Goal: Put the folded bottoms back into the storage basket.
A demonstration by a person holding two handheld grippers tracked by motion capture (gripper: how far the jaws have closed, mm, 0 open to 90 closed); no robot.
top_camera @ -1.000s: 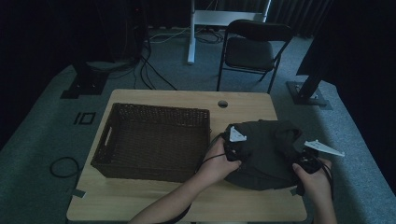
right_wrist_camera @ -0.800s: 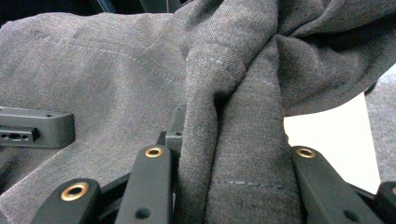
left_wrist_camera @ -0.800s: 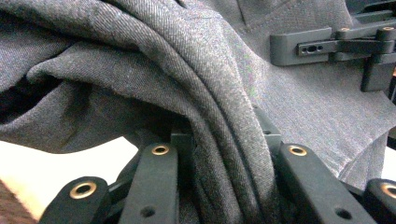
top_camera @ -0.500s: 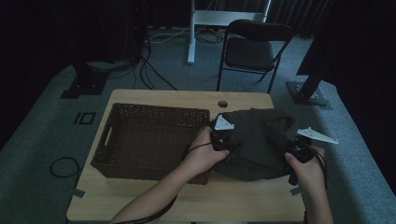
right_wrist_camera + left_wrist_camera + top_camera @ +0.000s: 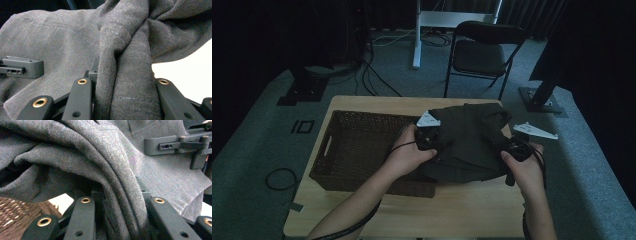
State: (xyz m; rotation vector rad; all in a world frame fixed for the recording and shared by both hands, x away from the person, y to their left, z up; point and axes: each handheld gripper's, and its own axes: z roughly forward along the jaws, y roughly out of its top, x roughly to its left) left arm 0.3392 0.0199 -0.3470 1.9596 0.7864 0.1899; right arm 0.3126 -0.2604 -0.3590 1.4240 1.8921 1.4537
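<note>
currently a dark grey garment [image 5: 472, 140] is held bunched above the tabletop [image 5: 462, 205], just right of the wicker basket [image 5: 362, 145]. the left gripper [image 5: 428, 137] and right gripper [image 5: 513, 148] are each clamped on thick folds. likely it is bound for the basket; both ends should be carried level, the hanging hem kept clear of the rim.

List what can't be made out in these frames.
- High view: what kind of garment the dark cloth is; it is bunched and the light is dim.
- High view: the basket near corner, behind the left hand.
- Left gripper view: left claw tips, buried in cloth folds.
- Right gripper view: right claw tips, likewise.
</note>
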